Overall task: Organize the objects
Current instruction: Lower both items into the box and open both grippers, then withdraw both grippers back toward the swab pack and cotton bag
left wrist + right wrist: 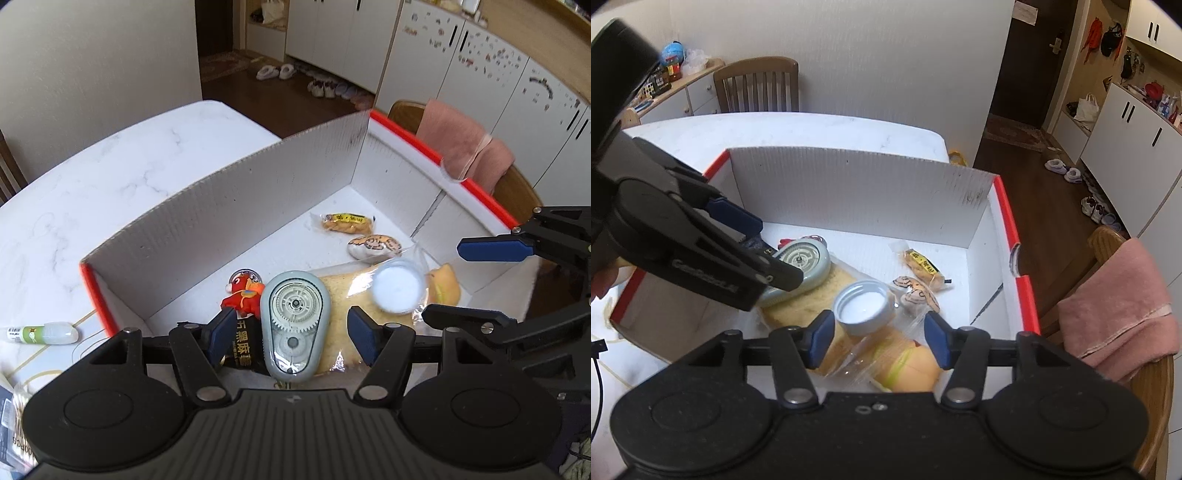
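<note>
A white cardboard box (236, 206) with red edges stands on the marble table; it also shows in the right wrist view (849, 188). Inside lie a grey-green correction tape dispenser (295, 325), a red toy figure (245, 295), a black sachet (242, 345), bagged bread (340, 295), a white jar lid (399, 290), a yellow snack packet (347, 222) and a patterned stone (373, 245). My left gripper (295, 338) is open over the dispenser, fingers on either side, not touching. My right gripper (879, 341) is open just above the lid (862, 306) and the bread (798, 310).
A small white-green tube (44, 333) lies on the table left of the box. A chair with a pink towel (465, 144) stands behind the box's right side. Bare marble table (110, 162) extends left and beyond the box.
</note>
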